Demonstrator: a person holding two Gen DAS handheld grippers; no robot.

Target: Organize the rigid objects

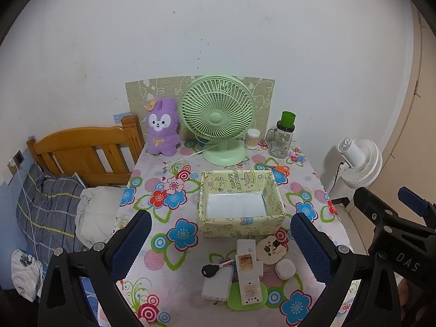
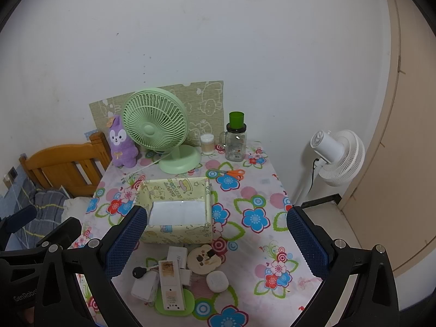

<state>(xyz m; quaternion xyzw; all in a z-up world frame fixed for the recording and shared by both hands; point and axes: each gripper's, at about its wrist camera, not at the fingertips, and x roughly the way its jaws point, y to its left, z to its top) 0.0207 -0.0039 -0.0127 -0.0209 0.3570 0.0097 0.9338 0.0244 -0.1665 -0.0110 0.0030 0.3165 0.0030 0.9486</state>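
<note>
Beyond the desk's left edge stands a wooden headboard (image 1: 81,152) with a plaid pillow (image 1: 46,204) below it. At the back left corner of the desk (image 1: 152,275), which is covered in a flowered cloth, sits a purple plush rabbit (image 1: 163,126); just beside it, along the back edge, stands a green fan (image 1: 218,114), then a cotton-swab jar (image 1: 252,139) and a glass jar with a green lid (image 1: 282,139) toward the back right corner. Orange scissors (image 1: 279,169) lie in front of the glass jar.

The left gripper (image 1: 220,245) hovers over the front edge, its jaws wide and holding nothing. Between its fingers, in the middle of the desk, an open yellow box (image 1: 241,227) stands empty. Near the front edge, just in front of the box, the rigid objects lie clustered: a black key (image 1: 209,270), a white flat case (image 1: 216,286), a white remote (image 1: 249,275) resting across a green pad (image 1: 234,298), a round bear-shaped case (image 1: 272,249) and a small white puck (image 1: 284,269).

The right gripper (image 2: 218,241) hovers to the right of the left one, jaws also wide and empty. Past the right edge stands a white fan (image 2: 338,156).
</note>
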